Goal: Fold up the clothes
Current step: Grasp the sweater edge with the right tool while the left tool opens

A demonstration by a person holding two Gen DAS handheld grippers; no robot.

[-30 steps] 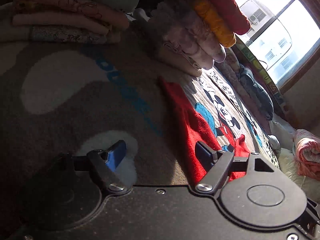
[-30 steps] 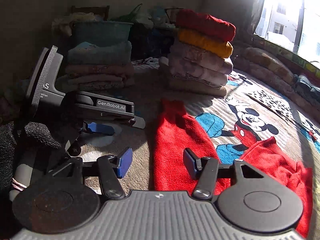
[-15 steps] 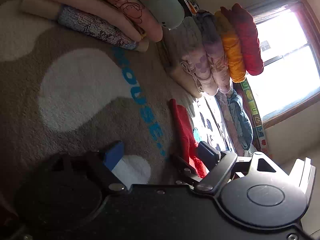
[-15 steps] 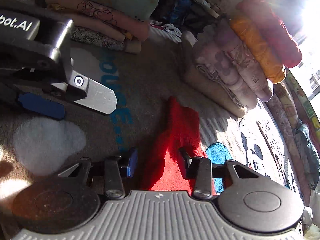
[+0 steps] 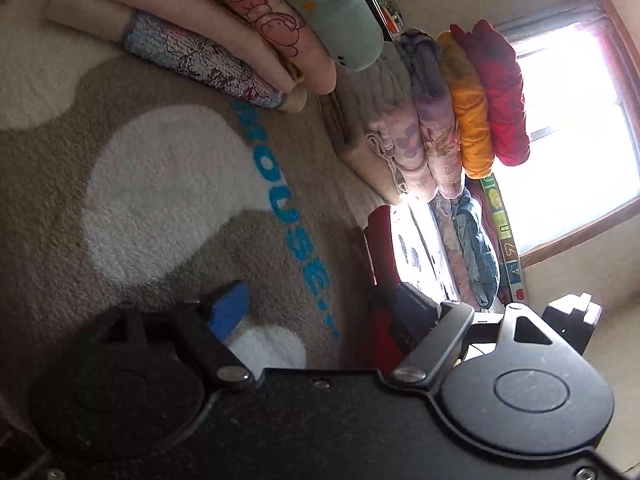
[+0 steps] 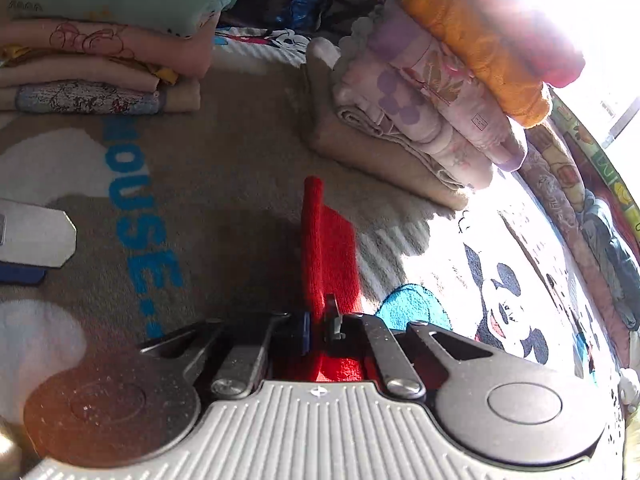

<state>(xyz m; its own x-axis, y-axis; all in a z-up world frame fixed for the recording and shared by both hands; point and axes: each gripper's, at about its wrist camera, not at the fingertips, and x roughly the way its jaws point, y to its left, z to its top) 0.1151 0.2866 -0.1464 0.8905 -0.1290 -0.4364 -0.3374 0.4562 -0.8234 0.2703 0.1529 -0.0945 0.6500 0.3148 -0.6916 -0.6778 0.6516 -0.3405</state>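
Note:
A red garment (image 6: 328,248) lies on the patterned rug (image 6: 224,184), one narrow part reaching toward the folded stacks. My right gripper (image 6: 318,326) is shut on its near edge, and the red fabric bunches between the blue pads. In the left wrist view the same red garment (image 5: 380,236) shows as a dark strip to the right. My left gripper (image 5: 320,304) hangs open over the rug's blue lettering, with nothing between its fingers. The right gripper's body (image 5: 572,320) shows just behind my left one. The left gripper's finger (image 6: 36,236) pokes in at the left edge of the right wrist view.
Two stacks of folded clothes stand at the back: a pastel pile (image 6: 108,40) on the left and a taller one topped with orange and red (image 6: 460,80) on the right. More fabric lies along the window wall (image 5: 476,248). Strong sunlight glares from the window (image 5: 568,128).
My right gripper has dropped onto the red garment and gone from open to shut on its edge. The left gripper has tilted and swung left over the lettering, staying open.

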